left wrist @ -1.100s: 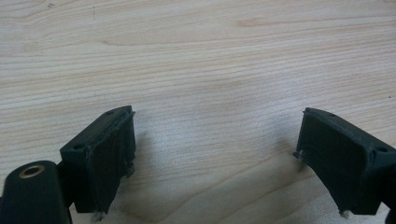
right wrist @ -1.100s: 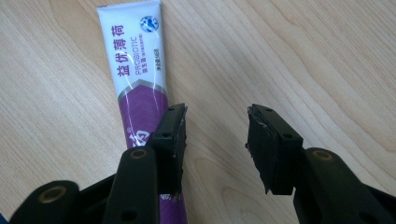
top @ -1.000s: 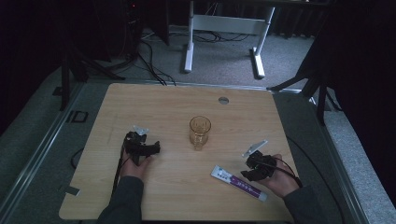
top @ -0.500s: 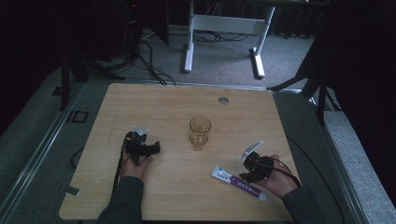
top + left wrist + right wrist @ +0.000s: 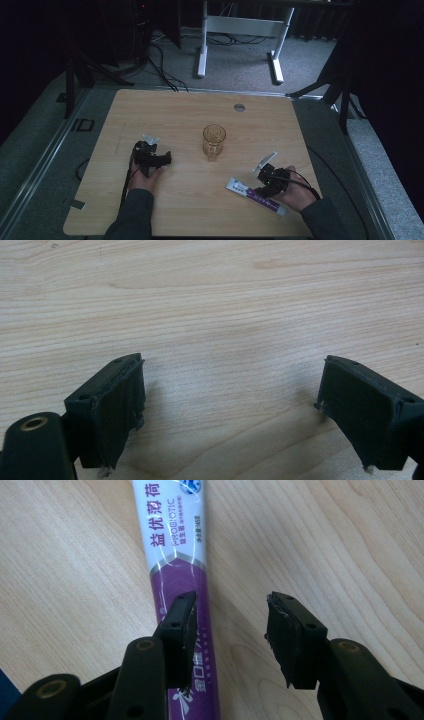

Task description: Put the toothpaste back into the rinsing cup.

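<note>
A white and purple toothpaste tube (image 5: 245,191) lies flat on the wooden table (image 5: 190,115) at the front right, its printed white end pointing toward the middle. My right gripper (image 5: 262,189) hovers low over the tube's purple half and stands open. In the right gripper view, one jaw sits over the tube (image 5: 172,535) while the other is over bare wood beside it, and nothing is held in the right gripper (image 5: 230,625). An amber glass cup (image 5: 213,141) stands upright at the table's middle. At the front left, my left gripper (image 5: 166,159) rests open over bare wood (image 5: 230,390).
A round grommet hole (image 5: 239,107) sits near the table's far edge. Beyond the table, a white desk frame (image 5: 202,45) and cables lie on the grey floor. Dark stands flank the table's sides.
My right gripper has shifted a little to the left and come over the toothpaste tube. The left gripper and the cup have not moved.
</note>
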Demonstrator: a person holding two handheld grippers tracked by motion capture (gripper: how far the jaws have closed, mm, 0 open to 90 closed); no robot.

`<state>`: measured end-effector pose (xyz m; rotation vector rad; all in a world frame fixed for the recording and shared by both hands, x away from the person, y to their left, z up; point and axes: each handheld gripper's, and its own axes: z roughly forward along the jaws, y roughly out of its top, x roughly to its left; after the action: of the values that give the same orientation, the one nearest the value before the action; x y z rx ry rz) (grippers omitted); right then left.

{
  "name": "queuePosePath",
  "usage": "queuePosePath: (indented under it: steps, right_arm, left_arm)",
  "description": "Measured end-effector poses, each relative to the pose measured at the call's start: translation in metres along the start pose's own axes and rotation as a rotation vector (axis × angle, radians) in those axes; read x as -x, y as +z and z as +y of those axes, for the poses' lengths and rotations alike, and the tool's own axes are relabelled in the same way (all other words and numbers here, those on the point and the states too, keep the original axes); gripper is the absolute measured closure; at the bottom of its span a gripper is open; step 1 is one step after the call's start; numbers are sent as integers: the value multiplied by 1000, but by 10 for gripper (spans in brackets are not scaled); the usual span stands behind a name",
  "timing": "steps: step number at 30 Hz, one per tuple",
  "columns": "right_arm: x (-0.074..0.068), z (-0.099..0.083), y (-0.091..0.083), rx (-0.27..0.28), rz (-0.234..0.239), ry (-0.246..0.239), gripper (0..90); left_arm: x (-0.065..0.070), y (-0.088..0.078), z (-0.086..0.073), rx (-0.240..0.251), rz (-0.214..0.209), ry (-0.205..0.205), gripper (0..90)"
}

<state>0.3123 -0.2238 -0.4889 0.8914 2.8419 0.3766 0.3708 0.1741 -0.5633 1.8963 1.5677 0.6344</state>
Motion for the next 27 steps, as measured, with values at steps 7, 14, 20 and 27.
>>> queuePosePath:
  steps: [7,14,20,27]
  right_arm:
    - [-3,1,2,-19,12,-8,548]
    - [-5,3,2,-43,16,-26,548]
    - [-8,7,5,-73,24,-49,545]
    - [-10,8,7,-88,29,-58,544]
  left_arm:
    - [0,0,0,0,0,0,119]
    - [0,0,0,0,0,0,119]
    - [0,0,0,0,0,0,119]
    - [0,0,0,0,0,0,119]
